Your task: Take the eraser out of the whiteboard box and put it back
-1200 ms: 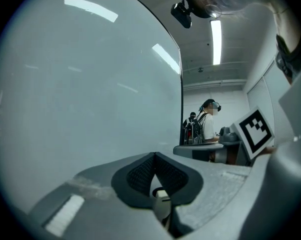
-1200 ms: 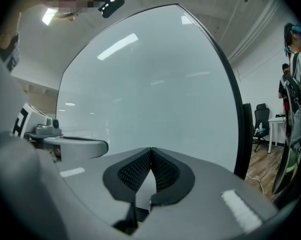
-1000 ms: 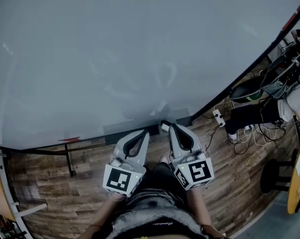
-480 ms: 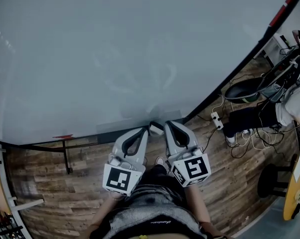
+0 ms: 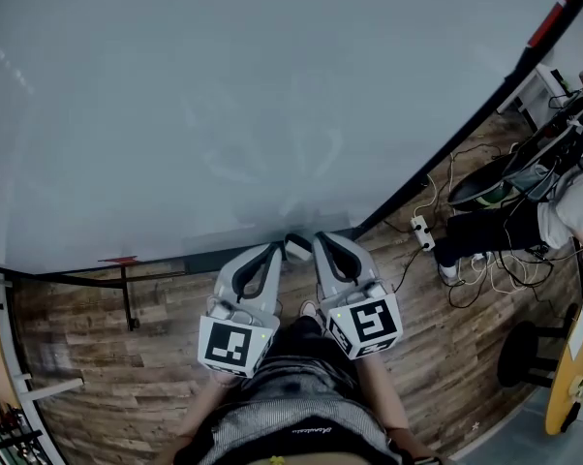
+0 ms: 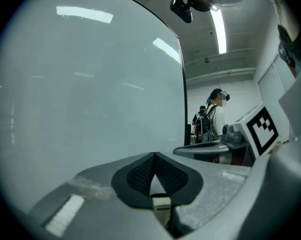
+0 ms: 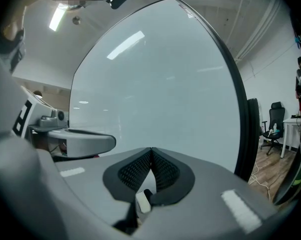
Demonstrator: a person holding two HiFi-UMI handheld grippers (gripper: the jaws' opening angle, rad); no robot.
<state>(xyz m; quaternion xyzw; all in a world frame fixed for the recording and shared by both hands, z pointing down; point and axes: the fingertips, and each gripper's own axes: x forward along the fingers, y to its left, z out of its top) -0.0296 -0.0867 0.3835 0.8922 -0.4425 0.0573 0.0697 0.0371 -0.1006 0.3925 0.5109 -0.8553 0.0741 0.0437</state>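
**Grippers.** The left gripper [image 5: 275, 251] is pressing its jaws together at the tips, with nothing between the pads. The right gripper [image 5: 320, 241] is likewise clenched on nothing. Both are pointing nearly level at the lower edge of the whiteboard [image 5: 224, 95], side by side, with their tips near each other but apart.

**Task item.** The eraser [image 5: 297, 247] — a small white-and-dark block — is sitting between the two tips. It is lying in the whiteboard box [image 5: 214, 253], a grey strip running along the board's bottom edge. Whether either tip is touching the eraser cannot be determined from the head view, and neither gripper view is showing it.

**Surroundings.** The wooden floor [image 5: 98, 327] is showing below the board. A power strip [image 5: 422, 231] with trailing cables is lying on it to the right, just beside a seated person's legs [image 5: 495, 226]. In the left gripper view, another person [image 6: 215, 115] is standing past the board's right edge. In the right gripper view, an office chair [image 7: 275, 120] is standing in the far corner.
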